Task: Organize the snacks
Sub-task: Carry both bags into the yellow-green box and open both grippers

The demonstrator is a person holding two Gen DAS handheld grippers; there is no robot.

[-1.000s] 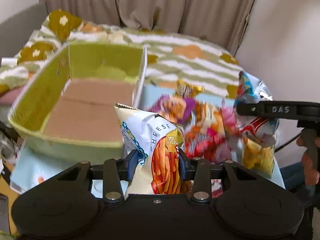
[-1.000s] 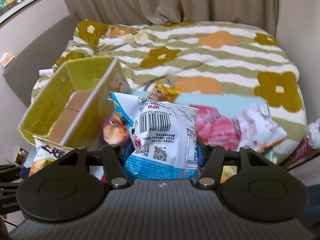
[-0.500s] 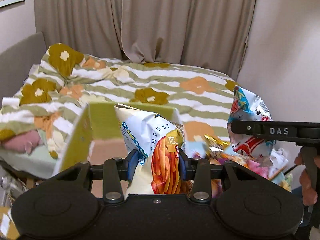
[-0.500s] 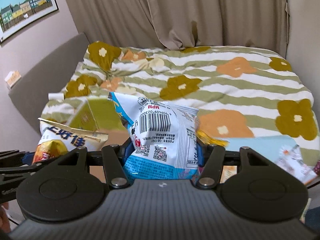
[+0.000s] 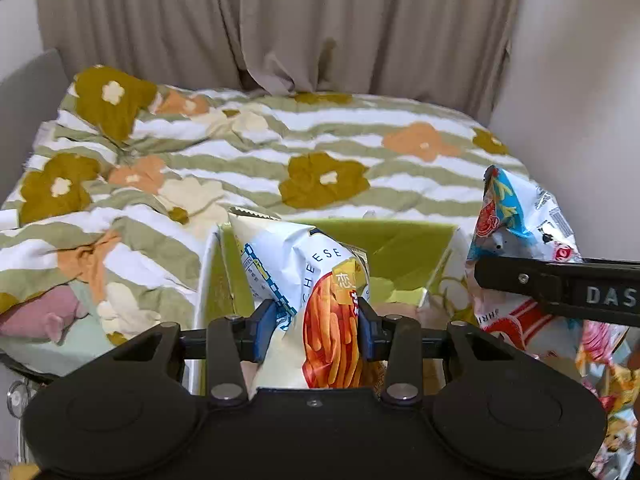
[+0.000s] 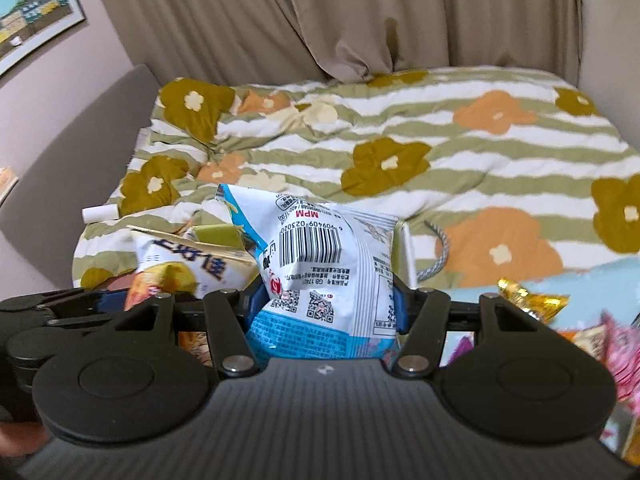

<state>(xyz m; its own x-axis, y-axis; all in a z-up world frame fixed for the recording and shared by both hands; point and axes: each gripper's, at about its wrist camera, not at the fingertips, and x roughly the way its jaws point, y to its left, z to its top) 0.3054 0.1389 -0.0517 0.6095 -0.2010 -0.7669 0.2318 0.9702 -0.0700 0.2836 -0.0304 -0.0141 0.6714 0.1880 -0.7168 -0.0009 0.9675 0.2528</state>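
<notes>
My left gripper (image 5: 318,322) is shut on a white cheese snack bag (image 5: 308,280) with orange sticks printed on it. The bag hangs over the green cardboard box (image 5: 404,252), whose far wall shows behind it. My right gripper (image 6: 326,306) is shut on a blue-and-white snack bag (image 6: 324,264) with its barcode side facing the camera. In the left wrist view that same blue-and-white snack bag (image 5: 516,240) hangs at the right, above the right gripper's black arm (image 5: 560,284). The cheese snack bag (image 6: 188,268) shows at the left of the right wrist view.
A striped quilt (image 5: 248,152) with flower prints covers the bed behind the box. Several loose snack packets (image 6: 528,300) lie at the right on a light blue sheet (image 6: 600,280). Beige curtains (image 5: 280,28) hang at the back. A grey headboard (image 6: 72,168) stands on the left.
Both grippers have travelled with their bags away from the snack pile; the box has slid from the left to straight under the bags, and more of the bed and curtains shows.
</notes>
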